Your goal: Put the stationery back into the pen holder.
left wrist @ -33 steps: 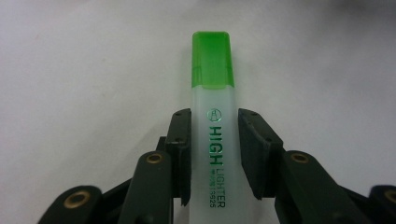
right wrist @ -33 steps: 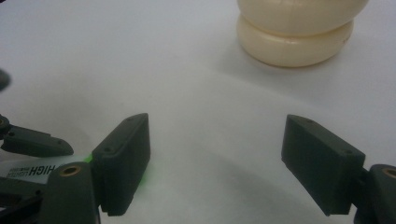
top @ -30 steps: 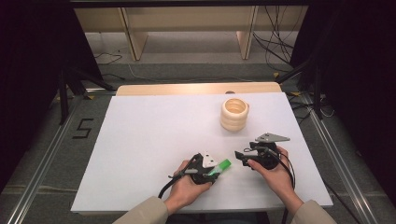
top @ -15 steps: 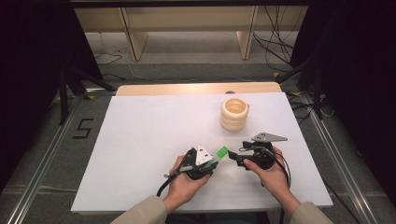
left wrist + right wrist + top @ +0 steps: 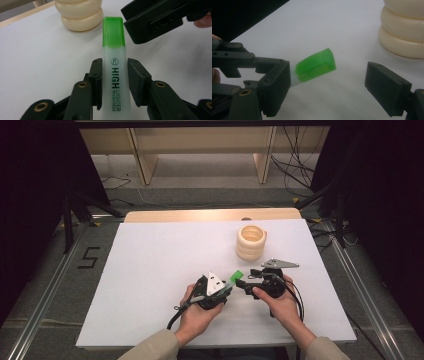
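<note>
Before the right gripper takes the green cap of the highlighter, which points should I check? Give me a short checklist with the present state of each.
1. Left gripper shut on the highlighter body: ok, a pad presses each side.
2. Green cap on and free to grasp: ok, it sticks out past the left gripper.
3. Right gripper open wide enough: ok, its jaws stand apart, wider than the cap.
4. Cap between the right gripper's jaws: not ok, it sits beyond them toward one side.
5. Stack of cream rings clear of the path: ok, it stands apart on the white table.
6. How tightly the cap sits: cannot tell.
</note>
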The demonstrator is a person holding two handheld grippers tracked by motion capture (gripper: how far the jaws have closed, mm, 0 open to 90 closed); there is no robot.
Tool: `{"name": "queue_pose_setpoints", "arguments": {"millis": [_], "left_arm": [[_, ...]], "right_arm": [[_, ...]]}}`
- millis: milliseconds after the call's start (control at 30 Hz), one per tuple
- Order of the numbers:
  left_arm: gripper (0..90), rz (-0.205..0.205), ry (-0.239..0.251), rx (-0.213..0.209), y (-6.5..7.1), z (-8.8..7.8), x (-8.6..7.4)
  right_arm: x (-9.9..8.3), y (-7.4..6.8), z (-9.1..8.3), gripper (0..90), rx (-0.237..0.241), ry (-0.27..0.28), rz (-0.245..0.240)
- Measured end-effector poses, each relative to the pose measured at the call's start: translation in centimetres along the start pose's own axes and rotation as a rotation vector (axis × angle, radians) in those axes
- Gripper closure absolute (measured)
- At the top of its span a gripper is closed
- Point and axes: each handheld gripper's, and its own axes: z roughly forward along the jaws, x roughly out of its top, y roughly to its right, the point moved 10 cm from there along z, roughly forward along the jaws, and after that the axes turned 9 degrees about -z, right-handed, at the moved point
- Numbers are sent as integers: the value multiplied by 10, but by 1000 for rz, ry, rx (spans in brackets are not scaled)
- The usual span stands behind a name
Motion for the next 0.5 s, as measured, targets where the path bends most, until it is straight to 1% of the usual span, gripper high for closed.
{"name": "queue_pose_setpoints", "arguments": {"millis": [167,400,433,500], "left_arm": [[667,6,9,-4,3,1,1],[667,11,15,-3,4,1,2],[667,9,17,-4,5,1,2],[667,8,20,-3,5,0,2]], "right_arm": [[-1,0,6,218,10,-7,19],[0,-1,13,228,19,-9,35],[1,-3,15,232,29,-8,47],[1,-5,17,234,38,-5,52]]}}
